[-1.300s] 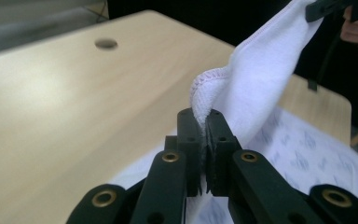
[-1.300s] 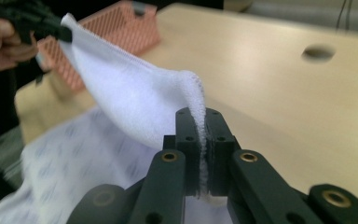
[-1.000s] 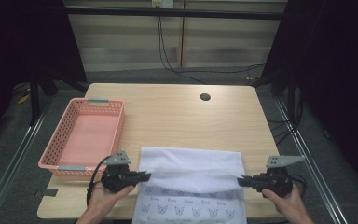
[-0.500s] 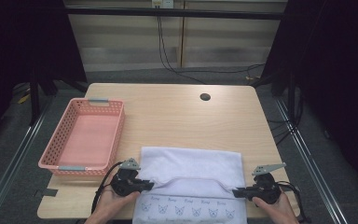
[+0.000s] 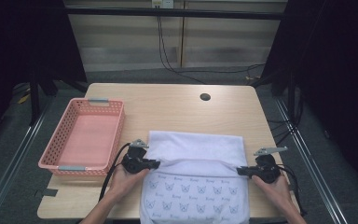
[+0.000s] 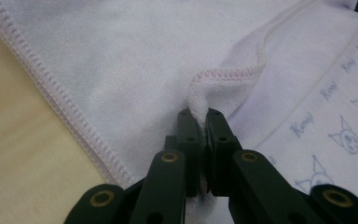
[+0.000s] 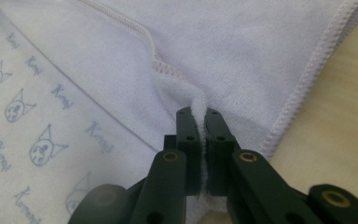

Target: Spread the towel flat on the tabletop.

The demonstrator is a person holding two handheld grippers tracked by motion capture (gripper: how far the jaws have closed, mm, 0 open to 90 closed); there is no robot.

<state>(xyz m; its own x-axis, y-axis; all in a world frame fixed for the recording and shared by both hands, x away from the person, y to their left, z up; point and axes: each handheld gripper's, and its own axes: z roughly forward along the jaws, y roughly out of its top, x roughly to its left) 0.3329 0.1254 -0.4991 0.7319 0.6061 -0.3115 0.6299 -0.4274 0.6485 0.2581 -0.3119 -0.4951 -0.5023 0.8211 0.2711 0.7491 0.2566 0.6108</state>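
High view: both grippers have come toward the bottom edge since a second ago, the left gripper and right gripper drawing the towel hem over its printed lower half, so the fold looks about halfway.

Left gripper view: jaws clamped on a pinch of stitched hem.

Right gripper view: jaws likewise pinching hem at centre frame.

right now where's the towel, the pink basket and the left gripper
towel (image 5: 193, 147): high view, plain upper part.
pink basket (image 5: 63, 161): high view, near rim.
left gripper (image 6: 203, 112): left gripper view, between the fingertips clamped on the towel's hem.
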